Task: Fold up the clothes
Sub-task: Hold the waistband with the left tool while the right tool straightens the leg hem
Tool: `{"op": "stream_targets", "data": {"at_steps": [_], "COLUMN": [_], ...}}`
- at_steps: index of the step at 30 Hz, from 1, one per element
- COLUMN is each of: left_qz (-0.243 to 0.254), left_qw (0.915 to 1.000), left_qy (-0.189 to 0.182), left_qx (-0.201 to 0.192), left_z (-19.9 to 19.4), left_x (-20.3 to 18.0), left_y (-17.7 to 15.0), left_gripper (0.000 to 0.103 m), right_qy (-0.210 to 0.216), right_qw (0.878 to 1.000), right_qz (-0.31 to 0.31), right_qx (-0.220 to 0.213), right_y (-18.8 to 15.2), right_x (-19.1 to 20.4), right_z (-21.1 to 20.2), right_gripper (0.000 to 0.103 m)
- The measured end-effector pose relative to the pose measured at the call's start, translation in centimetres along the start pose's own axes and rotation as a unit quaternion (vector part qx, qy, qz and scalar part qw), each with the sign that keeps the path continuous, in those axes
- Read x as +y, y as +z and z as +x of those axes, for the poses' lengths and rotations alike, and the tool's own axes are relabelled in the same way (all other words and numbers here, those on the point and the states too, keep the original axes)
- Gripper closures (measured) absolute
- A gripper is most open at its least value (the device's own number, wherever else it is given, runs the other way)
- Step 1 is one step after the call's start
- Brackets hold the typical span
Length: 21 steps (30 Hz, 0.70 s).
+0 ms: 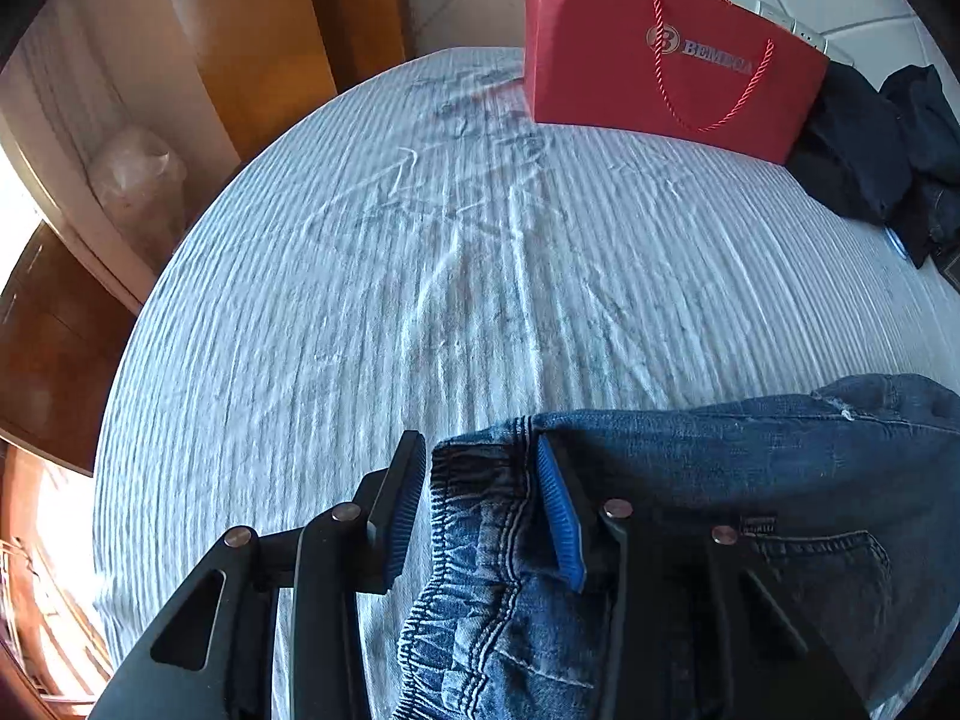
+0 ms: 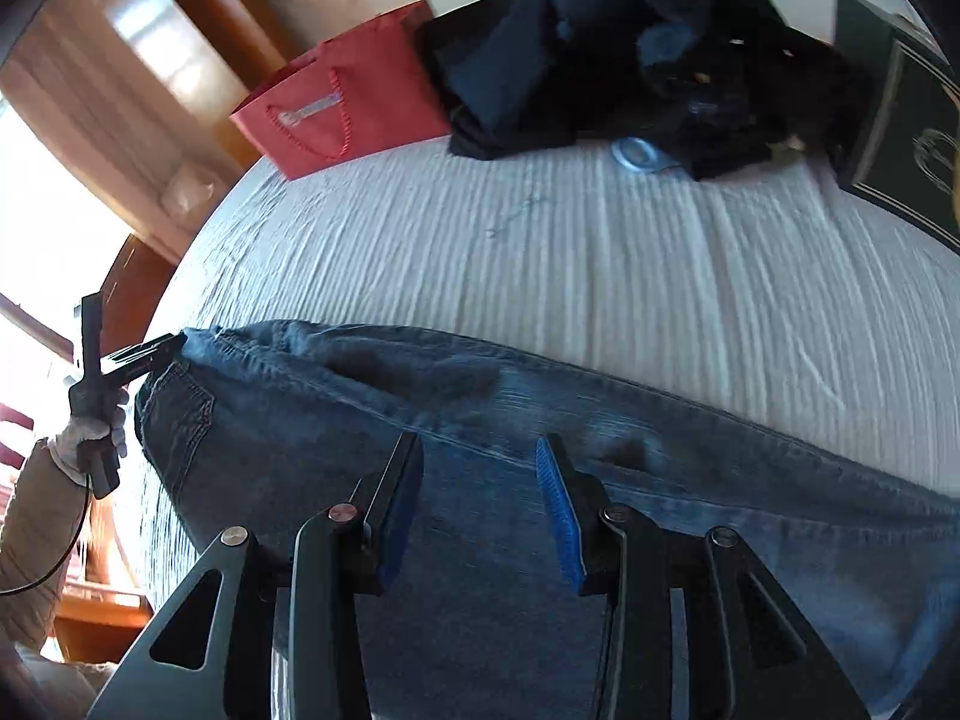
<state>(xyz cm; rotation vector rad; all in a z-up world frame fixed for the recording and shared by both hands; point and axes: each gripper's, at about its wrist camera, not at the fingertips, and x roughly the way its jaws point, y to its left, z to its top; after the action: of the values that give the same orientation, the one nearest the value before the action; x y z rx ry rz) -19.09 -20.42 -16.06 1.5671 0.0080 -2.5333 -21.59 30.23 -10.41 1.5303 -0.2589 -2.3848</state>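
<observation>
Blue jeans (image 1: 720,480) lie flat across the striped white bed (image 1: 420,270), back pocket up. My left gripper (image 1: 480,498) is open at the elastic waistband corner (image 1: 480,516), which sits between its blue-padded fingers unclamped. In the right wrist view the jeans (image 2: 480,420) stretch from left to right, and the left gripper (image 2: 171,348) meets their waistband end, held by a gloved hand (image 2: 84,438). My right gripper (image 2: 480,492) hovers open over the middle of the jeans, near the upper edge, with nothing between its fingers.
A red paper bag (image 1: 660,60) stands at the far side of the bed. Beside it lies a heap of dark clothes (image 2: 630,48), with a small blue ring (image 2: 636,153) and a black box (image 2: 900,120) nearby. Wooden furniture (image 1: 270,30) lines the left.
</observation>
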Motion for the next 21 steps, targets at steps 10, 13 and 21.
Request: {"op": "stream_targets", "data": {"at_steps": [10, 13, 21], "left_qz": [0.068, 0.081, 0.076], "left_qw": [0.9909, 0.9894, 0.9969], "left_qy": [-0.097, -0.111, -0.018], "left_qx": [-0.065, -0.047, 0.011], "left_z": [-7.8, -5.5, 0.9], "left_x": [-2.0, -4.8, -6.2], "left_y": [-0.2, -0.5, -1.1], "left_gripper": [0.024, 0.025, 0.021], "right_qy": [-0.137, -0.152, -0.141], "right_qw": [0.975, 0.962, 0.952], "right_qz": [0.173, 0.222, 0.267], "right_qx": [-0.041, -0.052, -0.047], "right_y": [-7.6, -9.3, -10.1], "right_x": [-14.8, -18.9, -25.1], "right_z": [-7.1, -8.8, -7.8], "right_gripper": [0.064, 0.064, 0.064]}}
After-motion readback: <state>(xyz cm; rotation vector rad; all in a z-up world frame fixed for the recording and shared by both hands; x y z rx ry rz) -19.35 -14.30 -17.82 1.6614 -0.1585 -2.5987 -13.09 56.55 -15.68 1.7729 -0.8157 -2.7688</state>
